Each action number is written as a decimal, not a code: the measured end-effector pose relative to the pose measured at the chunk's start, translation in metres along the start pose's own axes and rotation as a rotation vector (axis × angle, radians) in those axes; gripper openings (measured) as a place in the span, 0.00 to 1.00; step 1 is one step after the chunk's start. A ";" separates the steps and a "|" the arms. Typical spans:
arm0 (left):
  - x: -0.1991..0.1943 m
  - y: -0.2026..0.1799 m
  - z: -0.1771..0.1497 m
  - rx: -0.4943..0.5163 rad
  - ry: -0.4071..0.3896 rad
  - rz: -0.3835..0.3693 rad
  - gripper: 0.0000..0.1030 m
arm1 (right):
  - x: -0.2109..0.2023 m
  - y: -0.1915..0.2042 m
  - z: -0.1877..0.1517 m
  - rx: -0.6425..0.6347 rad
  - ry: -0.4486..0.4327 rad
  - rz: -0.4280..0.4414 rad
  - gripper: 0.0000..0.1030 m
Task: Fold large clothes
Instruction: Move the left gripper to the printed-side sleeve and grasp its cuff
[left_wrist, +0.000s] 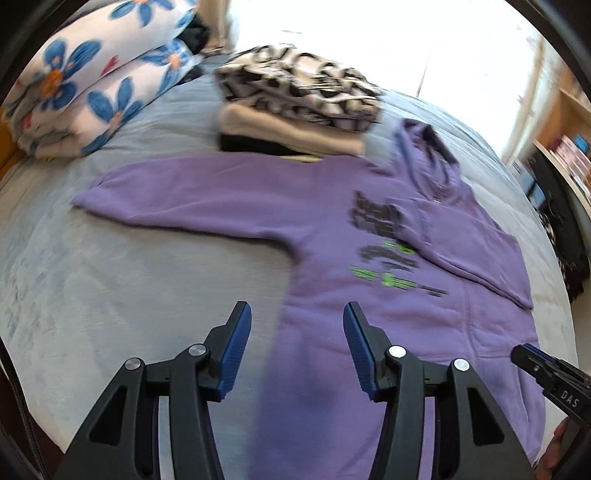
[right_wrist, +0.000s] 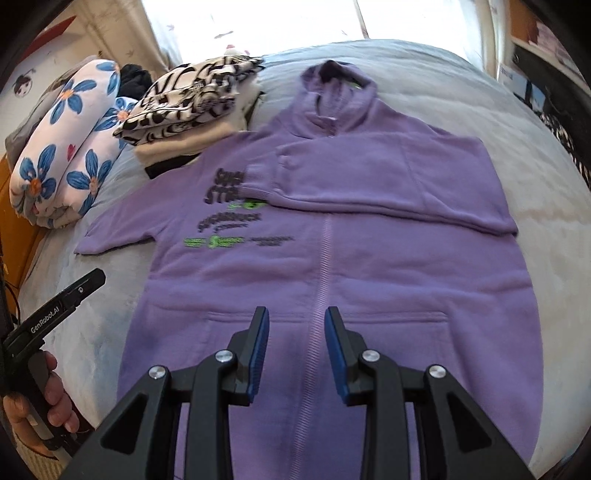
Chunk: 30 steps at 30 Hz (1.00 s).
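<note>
Left fingers: In the left wrist view your left gripper (left_wrist: 297, 350) has its fingers wide apart and holds nothing. It hangs over the lower left edge of the purple hoodie (left_wrist: 332, 266), near the hem.
Hoodie, left view: It lies flat, front side up, on the grey bed (left_wrist: 110, 295). The left sleeve (left_wrist: 177, 195) is stretched out sideways on the bed; it is not folded yet.
Other sleeve, left view: The right sleeve (left_wrist: 476, 240) is already laid across the chest, so I judge that one side of the fold is done.
Right tool, left view: The tip of your right gripper (left_wrist: 532, 360) comes in at the lower right, above the hem.
Right fingers: In the right wrist view the right gripper (right_wrist: 295, 347) also has its fingers apart, with nothing between them. It stands over the zipper line (right_wrist: 325, 266), near the front pocket.
Hoodie, right view: The folded sleeve (right_wrist: 369, 181) crosses the chest with its cuff near the black and green print (right_wrist: 229, 221). The hood (right_wrist: 336, 92) points away from you.
Left tool, right view: Your left hand (right_wrist: 44, 398) holds the left gripper low at the left side, beside the hoodie, over the bed.
Neighbours: A stack of folded clothes (right_wrist: 184, 110) and a flowered blanket (right_wrist: 66, 147) lie behind the hoodie; the stack touches its shoulder.
Next, my judgement: The outstretched sleeve probably needs folding inward, so the left fingers should go to its cuff.
</note>
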<state>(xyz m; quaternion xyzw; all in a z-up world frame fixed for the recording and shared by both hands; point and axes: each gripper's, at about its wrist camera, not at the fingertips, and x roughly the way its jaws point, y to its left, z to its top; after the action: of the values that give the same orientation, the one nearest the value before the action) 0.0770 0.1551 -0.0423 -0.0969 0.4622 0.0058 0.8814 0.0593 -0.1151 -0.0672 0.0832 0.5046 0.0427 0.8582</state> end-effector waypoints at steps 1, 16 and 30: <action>0.002 0.012 0.002 -0.015 0.002 0.000 0.49 | 0.001 0.006 0.001 -0.011 -0.008 -0.001 0.31; 0.090 0.196 0.041 -0.380 0.111 -0.091 0.56 | 0.067 0.102 0.025 -0.121 -0.038 0.008 0.39; 0.141 0.271 0.102 -0.559 -0.007 -0.028 0.07 | 0.102 0.087 0.032 -0.097 0.014 0.010 0.39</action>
<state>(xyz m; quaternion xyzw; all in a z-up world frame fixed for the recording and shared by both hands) 0.2133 0.4273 -0.1459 -0.3425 0.4384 0.1213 0.8221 0.1376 -0.0166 -0.1236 0.0435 0.5076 0.0720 0.8575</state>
